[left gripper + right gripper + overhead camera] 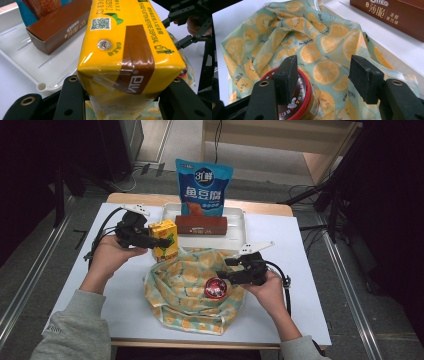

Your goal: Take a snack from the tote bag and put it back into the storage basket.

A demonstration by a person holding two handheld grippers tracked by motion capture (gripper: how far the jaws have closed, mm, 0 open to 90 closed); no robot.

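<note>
Yellow carton apparently blocked by brown box.

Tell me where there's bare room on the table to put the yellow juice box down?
Bare table lies right of the fruit-print bag and left of it, near the left hand. The tray has room right of the brown box. The middle is crowded: bag, red-lidded jar, and the juice box in the left gripper.

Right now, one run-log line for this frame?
left gripper: shut on yellow drink carton | right gripper: open, fingers by red-lidded jar | jar on lemon-print bag | Oreo box in white tray
</note>
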